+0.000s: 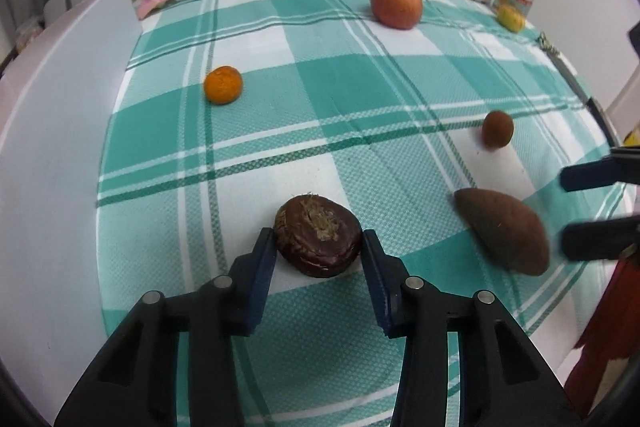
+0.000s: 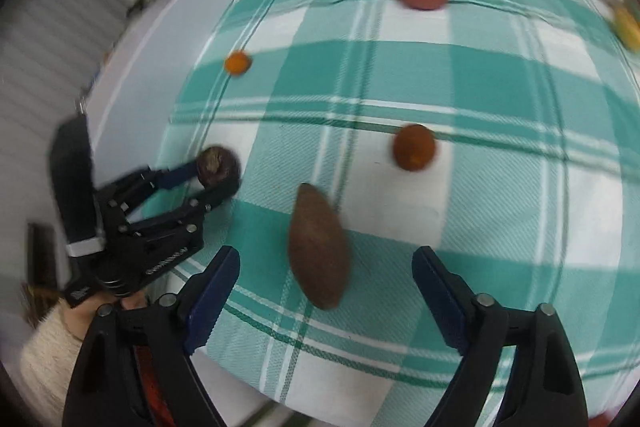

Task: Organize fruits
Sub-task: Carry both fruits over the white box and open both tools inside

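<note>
**Desk:** What sits nearest the lens?

**Photographer:** The left gripper, fingers flanking a dark, flattened fruit with a fibrous tuft on top. The pads look pressed to both its sides, so I read it as held, the fruit low over the green-and-white checked cloth or resting on it (I cannot tell which).

**Desk:** And the other hand?

**Photographer:** The right gripper is spread wide, holding nothing. The pointed brown fruit lies on the cloth just ahead of its tips and slightly left of the midline. Its long axis runs almost straight away from the claw, tilting a little leftward at the far end. That is what the next grab turns on: to my eye the fingers would close across its narrow waist, not its length.

**Desk:** Which hand is nearer to it?

**Photographer:** The right one, clearly; the left is occupied and off to the side.

**Desk:** Farther back?

**Photographer:** A small round brown fruit beyond the pointed one, a small orange well off to the left, then a large reddish apple near the far edge. Jars and cans behind (blurred in the right view).
</note>
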Action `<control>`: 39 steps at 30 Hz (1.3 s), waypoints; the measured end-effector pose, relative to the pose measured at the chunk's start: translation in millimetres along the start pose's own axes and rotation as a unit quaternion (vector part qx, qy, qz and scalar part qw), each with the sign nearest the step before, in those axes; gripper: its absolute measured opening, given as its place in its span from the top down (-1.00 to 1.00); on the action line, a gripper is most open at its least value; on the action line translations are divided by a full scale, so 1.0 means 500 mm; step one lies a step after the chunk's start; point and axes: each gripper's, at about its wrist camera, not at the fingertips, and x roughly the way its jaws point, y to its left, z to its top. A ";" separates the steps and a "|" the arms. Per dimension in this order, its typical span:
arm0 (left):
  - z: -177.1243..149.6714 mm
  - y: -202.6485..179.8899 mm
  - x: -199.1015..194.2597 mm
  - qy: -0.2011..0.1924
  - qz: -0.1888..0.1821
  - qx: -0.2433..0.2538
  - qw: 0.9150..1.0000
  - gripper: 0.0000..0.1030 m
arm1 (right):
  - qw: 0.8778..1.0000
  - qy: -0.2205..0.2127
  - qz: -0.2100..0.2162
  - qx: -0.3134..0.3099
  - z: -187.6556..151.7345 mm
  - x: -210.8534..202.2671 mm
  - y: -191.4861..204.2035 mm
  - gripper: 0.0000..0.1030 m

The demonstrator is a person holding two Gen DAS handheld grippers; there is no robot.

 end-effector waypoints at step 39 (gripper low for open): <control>-0.069 0.527 -0.228 0.018 0.102 -0.260 0.960 0.14 | 0.978 -0.008 0.155 -0.138 0.260 0.152 0.601 0.23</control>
